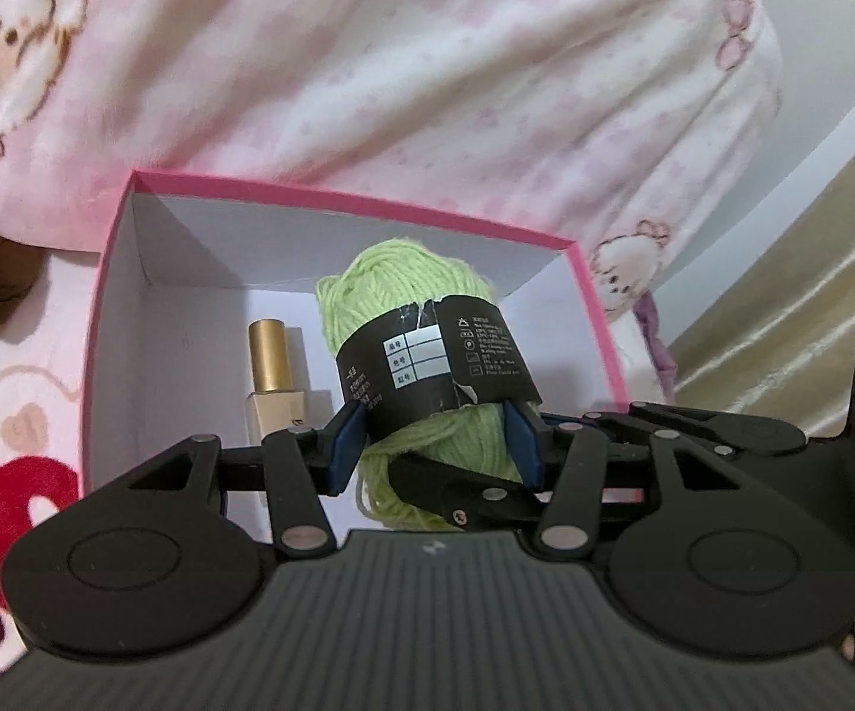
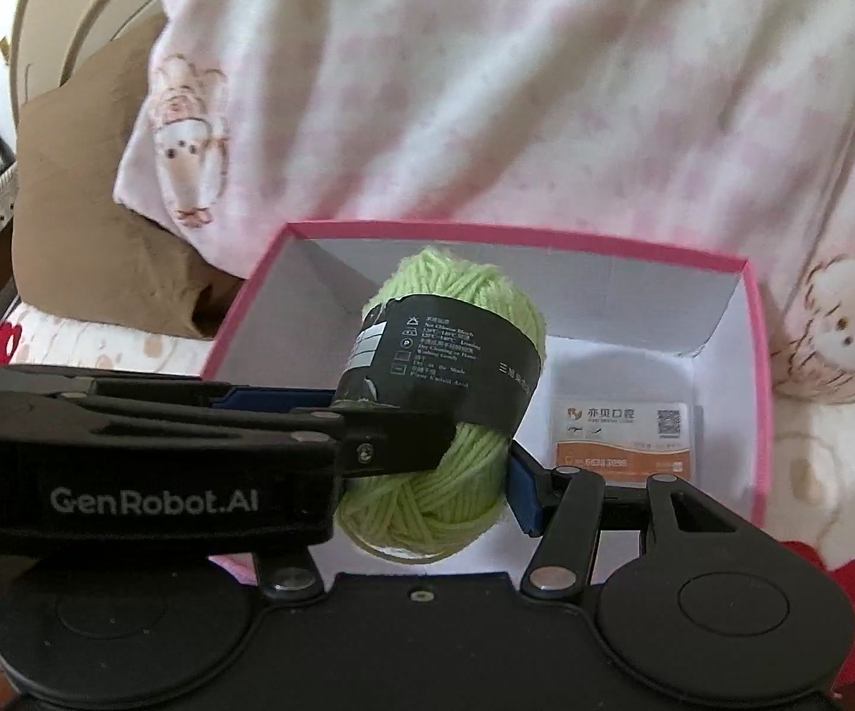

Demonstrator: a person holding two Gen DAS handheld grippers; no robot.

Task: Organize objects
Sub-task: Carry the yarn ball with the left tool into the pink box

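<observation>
over the pink box (image 1: 107, 296) both my tools, left tool (image 1: 433, 444) and right tool (image 2: 427, 468), tilt downward pinching one green yarn ball (image 1: 403, 278), gold bottle (image 1: 276, 355) and card packet (image 2: 625, 438) inside.

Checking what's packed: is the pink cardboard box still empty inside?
No, a gold-capped bottle already lies on the floor of the pink cardboard box.

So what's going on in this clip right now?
A person is holding a ball of green yarn between two hand-held grippers, the left hand-held gripper and the right hand-held gripper both clamped on it, above an open pink box on a bed. In the box lie a gold-capped bottle and a card packet.
</observation>
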